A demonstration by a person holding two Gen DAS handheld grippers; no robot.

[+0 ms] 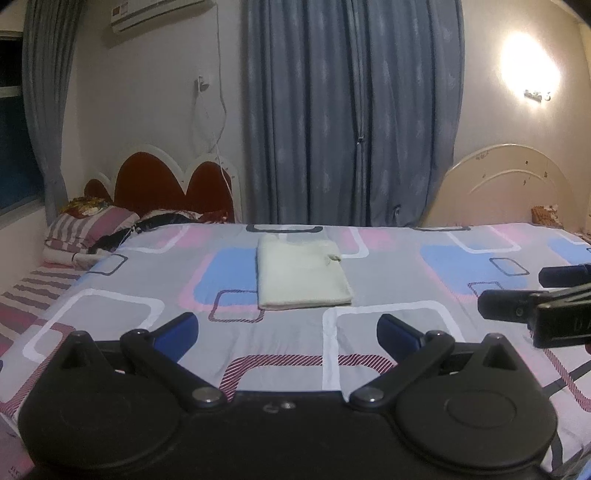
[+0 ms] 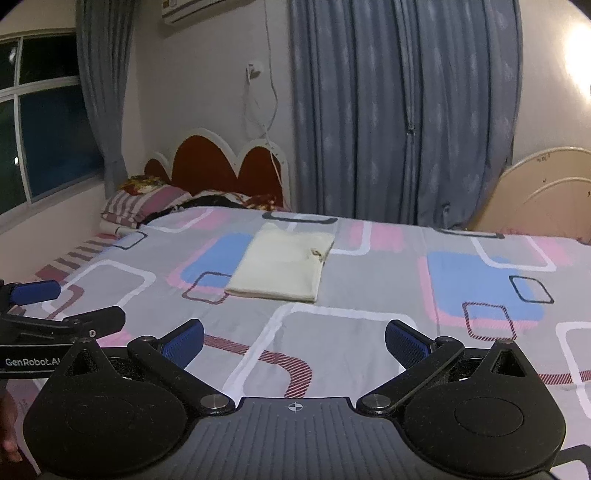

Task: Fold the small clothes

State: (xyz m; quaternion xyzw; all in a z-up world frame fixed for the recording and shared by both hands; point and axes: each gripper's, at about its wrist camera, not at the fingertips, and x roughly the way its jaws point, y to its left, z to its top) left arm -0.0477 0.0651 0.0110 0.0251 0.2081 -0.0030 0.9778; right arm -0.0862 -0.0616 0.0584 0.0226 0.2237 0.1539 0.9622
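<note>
The cream garment (image 1: 303, 273) lies folded flat at mid-frame on the bed (image 1: 369, 332), seemingly finished, so the left gripper (image 1: 288, 332) and right gripper (image 2: 294, 341) hang spread, empty.

1. The folded cloth (image 1: 301, 275) lies flat on the bed (image 1: 388, 332), toward its far edge and about midway along it.
2. The left gripper (image 1: 287, 338) hangs near the bed's front edge, well short of the cloth — nothing between its spread jaws.
3. The right gripper (image 2: 294, 345) hangs just beside it on the right, likewise apart from the cloth, jaws wide.
4. Pillows (image 1: 88, 225) sit on a second bed at the far left, before a headboard (image 1: 162, 181).
5. Curtains (image 1: 351, 110) hang behind the bed; another headboard (image 1: 509, 188) stands far right.
6. An air conditioner (image 1: 155, 14) is mounted high on the wall — left of the curtains.
</note>
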